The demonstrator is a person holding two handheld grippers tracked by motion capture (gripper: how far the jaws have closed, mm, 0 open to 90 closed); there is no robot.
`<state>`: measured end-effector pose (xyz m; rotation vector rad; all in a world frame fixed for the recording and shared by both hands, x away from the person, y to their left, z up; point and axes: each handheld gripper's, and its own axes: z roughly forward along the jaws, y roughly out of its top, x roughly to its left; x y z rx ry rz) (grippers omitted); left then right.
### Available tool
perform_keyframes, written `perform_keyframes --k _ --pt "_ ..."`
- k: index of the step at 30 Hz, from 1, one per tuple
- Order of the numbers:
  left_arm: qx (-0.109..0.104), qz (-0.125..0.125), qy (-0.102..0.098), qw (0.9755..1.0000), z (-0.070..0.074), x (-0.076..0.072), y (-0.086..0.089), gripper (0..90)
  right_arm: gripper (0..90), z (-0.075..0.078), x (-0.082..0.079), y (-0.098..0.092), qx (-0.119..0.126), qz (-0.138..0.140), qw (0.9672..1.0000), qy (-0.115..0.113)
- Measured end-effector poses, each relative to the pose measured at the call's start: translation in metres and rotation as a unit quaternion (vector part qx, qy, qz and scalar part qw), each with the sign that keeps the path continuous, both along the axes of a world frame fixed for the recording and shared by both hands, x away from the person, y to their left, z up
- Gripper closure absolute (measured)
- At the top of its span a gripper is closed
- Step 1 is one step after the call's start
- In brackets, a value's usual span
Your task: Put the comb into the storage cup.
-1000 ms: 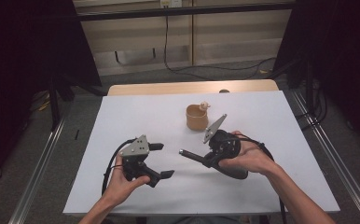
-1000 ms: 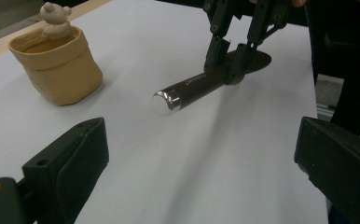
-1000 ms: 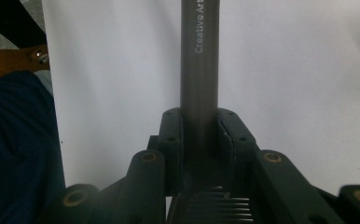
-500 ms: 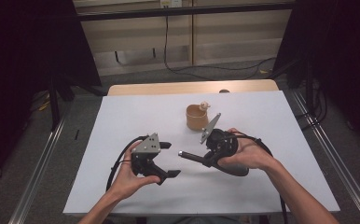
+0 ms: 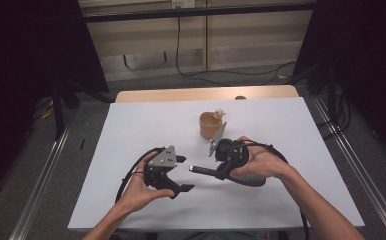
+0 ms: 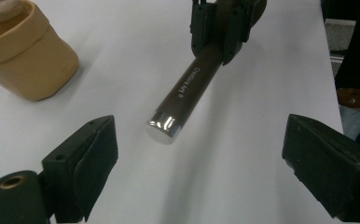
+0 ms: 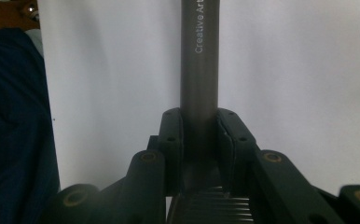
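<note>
On the white table (image 5: 131, 130), the right claw (image 5: 220, 172) clamps a dark pen-like tube (image 6: 187, 88), perhaps a marker, levelled toward the left claw (image 5: 182, 173), whose wide-open jaws have just been narrowing, near a tan cup (image 5: 210, 125).

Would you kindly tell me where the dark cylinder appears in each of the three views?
High view: dark cylinder at centre, held by the right gripper.
Left gripper view: upper middle, pointing toward the camera.
Right gripper view: centre, rising between the jaws.
Shared landmark: white table.

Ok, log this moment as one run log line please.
right gripper: shut on dark tube | left gripper: open, jaws just closing, nothing between | tan pot: beyond
</note>
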<state>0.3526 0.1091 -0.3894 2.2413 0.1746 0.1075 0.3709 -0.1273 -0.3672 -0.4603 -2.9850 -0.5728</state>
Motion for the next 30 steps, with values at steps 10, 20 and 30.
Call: perform_keyframes --k 10,20,30 --pt "0.024 -0.013 -0.014 0.9995 -0.002 0.001 -0.007 16.2 72.6 0.001 0.001 0.004 -0.013 0.017 0.9997 0.006" --pt "0.034 -0.016 -0.011 0.9992 -0.007 0.003 -0.007 20.9 72.7 -0.003 0.001 0.009 -0.031 0.036 0.9988 0.010" --pt "0.067 -0.022 -0.024 0.9972 -0.012 0.005 -0.011 27.1 72.6 -0.005 0.002 0.015 -0.040 0.058 0.9975 0.015"
